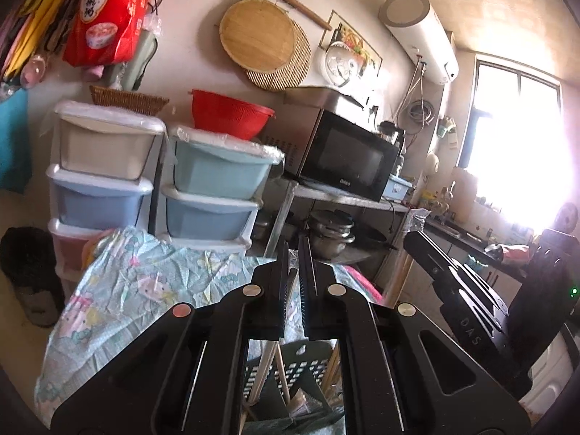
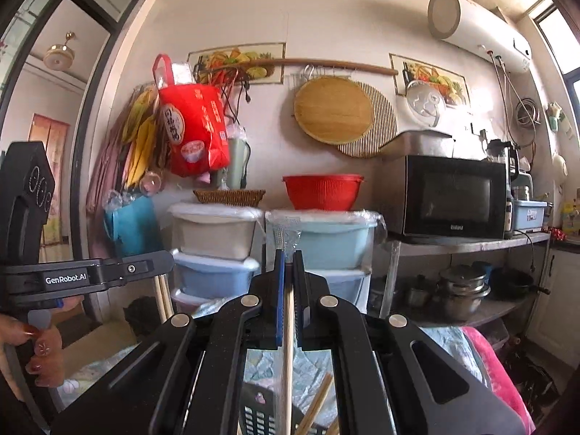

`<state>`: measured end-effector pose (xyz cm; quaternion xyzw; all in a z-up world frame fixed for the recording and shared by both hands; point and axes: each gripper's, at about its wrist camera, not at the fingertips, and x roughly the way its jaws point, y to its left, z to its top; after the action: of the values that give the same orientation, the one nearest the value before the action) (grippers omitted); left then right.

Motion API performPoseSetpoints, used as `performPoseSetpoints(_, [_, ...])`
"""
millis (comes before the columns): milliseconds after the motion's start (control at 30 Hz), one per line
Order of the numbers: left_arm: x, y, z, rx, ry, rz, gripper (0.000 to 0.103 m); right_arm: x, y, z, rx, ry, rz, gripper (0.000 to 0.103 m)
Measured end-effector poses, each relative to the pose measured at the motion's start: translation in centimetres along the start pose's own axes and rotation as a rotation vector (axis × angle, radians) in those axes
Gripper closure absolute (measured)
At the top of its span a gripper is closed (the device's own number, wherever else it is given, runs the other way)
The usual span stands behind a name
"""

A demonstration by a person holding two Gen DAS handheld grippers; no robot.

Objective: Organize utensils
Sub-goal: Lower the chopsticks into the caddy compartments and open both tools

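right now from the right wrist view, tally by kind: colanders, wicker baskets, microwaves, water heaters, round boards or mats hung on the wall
red colander: 1
wicker basket: 1
microwave: 1
water heater: 1
round wooden board: 1
round ribbed mat: 1
total: 6

right claw (image 2: 289,264): matt black plastic body, blue ribbed pads, round brushed-metal pivot pins
chopstick (image 2: 288,344): pale bare wood, smooth, inside a clear glossy plastic sleeve
utensil holder (image 1: 290,369): dark perforated plastic, dull finish
cloth (image 1: 145,279): light blue printed fabric, creased, matt
storage drawers (image 2: 326,239): smooth pastel plastic, tops under clear crinkled film
colander (image 2: 322,190): red plastic, slotted, slight sheen
round board (image 2: 333,108): wood, smooth
microwave (image 2: 456,195): glossy black door, metal casing
pots (image 2: 462,286): polished metal
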<state>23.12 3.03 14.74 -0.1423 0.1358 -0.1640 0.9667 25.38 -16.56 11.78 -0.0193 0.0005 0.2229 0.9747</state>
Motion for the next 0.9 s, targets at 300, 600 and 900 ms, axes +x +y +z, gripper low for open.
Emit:
performPoseSetpoints(300, [0.8,0.1,-2.9,0.016,0.041,0.010,0.100,0.3,-0.2,-2.7,0.034,0.027,-0.008,0.099])
performPoseSetpoints(600, [1.5,0.7,-4.5,0.012,0.086,0.033,0.100,0.8,-0.6,-4.7,0.087,0.085,-0.018,0.098])
performPoseSetpoints(900, [1.6,1.7,-5.4,-0.009,0.164,0.078,0.099,1.3,-1.3,-6.2,0.133,0.182,-0.047,0.098])
